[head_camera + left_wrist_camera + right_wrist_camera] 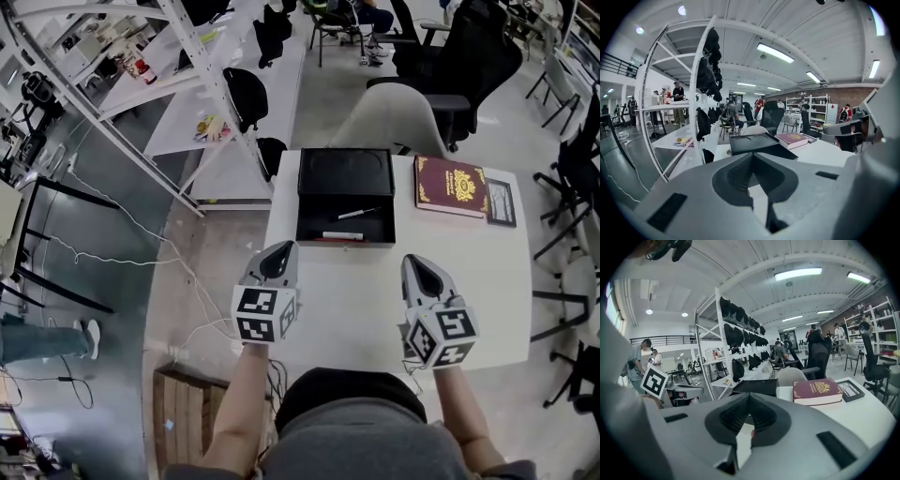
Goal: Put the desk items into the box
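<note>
My left gripper (278, 255) and right gripper (424, 272) hover over the surface (356, 300), fingers closed on nothing. Just ahead of the left fingers, the box (309, 202) already holds a pen (358, 214) and a red-and-white item (337, 235). Beyond the right fingers lie the book (452, 186) and frame (501, 202), not yet packed. I judge the task roughly half done.

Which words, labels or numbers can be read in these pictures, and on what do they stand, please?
No text is legible anywhere.
On the maroon book: a gold emblem; any lettering is too small to read.
On the cubes of the left gripper and right gripper: square marker patterns only, no letters.
</note>
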A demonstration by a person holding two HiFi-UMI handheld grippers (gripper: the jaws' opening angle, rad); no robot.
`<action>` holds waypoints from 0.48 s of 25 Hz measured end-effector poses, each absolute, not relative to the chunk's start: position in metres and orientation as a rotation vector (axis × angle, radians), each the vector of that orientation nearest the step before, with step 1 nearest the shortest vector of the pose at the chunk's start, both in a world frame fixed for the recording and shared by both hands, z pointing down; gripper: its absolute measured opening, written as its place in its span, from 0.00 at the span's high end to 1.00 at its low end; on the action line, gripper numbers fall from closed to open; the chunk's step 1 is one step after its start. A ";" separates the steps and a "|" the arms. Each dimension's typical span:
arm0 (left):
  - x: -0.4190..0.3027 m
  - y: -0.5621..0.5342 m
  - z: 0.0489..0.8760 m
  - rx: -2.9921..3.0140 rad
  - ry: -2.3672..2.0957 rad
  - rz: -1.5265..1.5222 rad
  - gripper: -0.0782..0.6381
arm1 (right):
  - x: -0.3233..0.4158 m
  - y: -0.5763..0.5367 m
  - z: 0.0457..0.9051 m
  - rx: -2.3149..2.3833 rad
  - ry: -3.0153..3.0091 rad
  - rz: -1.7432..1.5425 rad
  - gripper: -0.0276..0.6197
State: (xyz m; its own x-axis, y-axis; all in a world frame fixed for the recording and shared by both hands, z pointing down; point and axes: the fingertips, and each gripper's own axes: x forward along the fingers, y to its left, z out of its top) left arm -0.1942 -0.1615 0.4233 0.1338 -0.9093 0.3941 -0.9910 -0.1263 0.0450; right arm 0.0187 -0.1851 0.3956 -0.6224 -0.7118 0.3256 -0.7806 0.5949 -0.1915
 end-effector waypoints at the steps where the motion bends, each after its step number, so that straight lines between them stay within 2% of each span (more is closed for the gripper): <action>1: -0.196 -0.159 0.424 2.111 -1.860 0.380 0.88 | 0.018 -0.185 0.396 1.236 -2.609 0.466 0.95; 12: -0.201 -0.149 0.425 2.074 -1.907 0.340 0.88 | 0.013 -0.186 0.388 1.209 -2.634 0.438 0.95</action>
